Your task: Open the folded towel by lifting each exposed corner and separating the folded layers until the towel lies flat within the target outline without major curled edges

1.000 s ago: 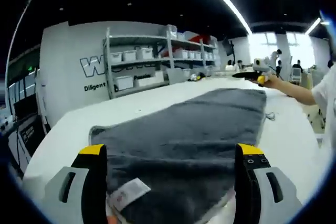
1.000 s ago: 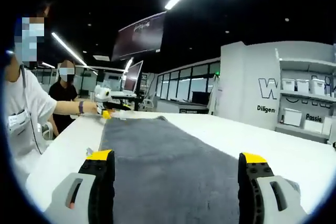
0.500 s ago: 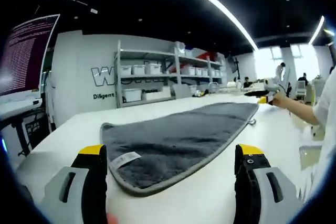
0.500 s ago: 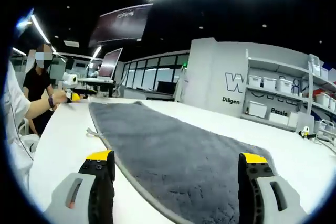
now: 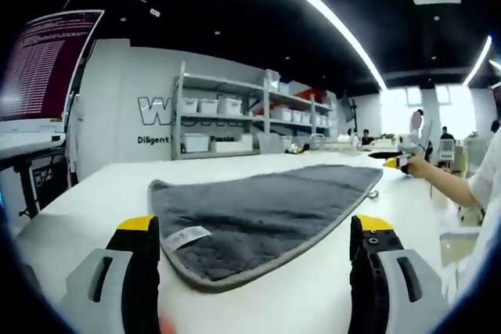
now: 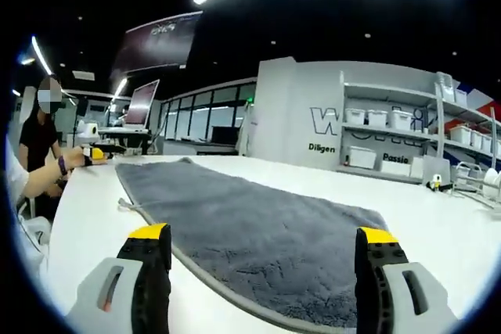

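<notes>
Looking along both tools, we see the broad white tabletop (image 5: 94, 193) first, running out beyond and to either side of our fingers. On it lies the dark grey terry towel with its lighter stitched border (image 5: 266, 201), spread in one long sheet. In the left gripper view its nearest rounded corner sits between and just beyond the yellow-tipped fingers; in the right gripper view the same towel (image 6: 258, 232) stretches away from between the fingers.

It appears open and nearly flat, so we judge the unfolding close to done, though we cannot make out a target outline.

The left gripper (image 5: 254, 228) stands wide and empty, hovering off the cloth. The right gripper (image 6: 262, 234) is likewise spread wide, holding nothing.

We expect the towel to be light, soft and limp. It should drape and drag across the table, not slide as a board would, and pile may snag. Should any edge need smoothing, we would pinch the bound border at a corner, where the hem gives a firmer bite.

Smaller things: a white sewn label (image 5: 185, 235) lies on the towel near the left finger, and a small hanging loop (image 6: 127, 205) pokes from the edge beyond the left finger.
</notes>
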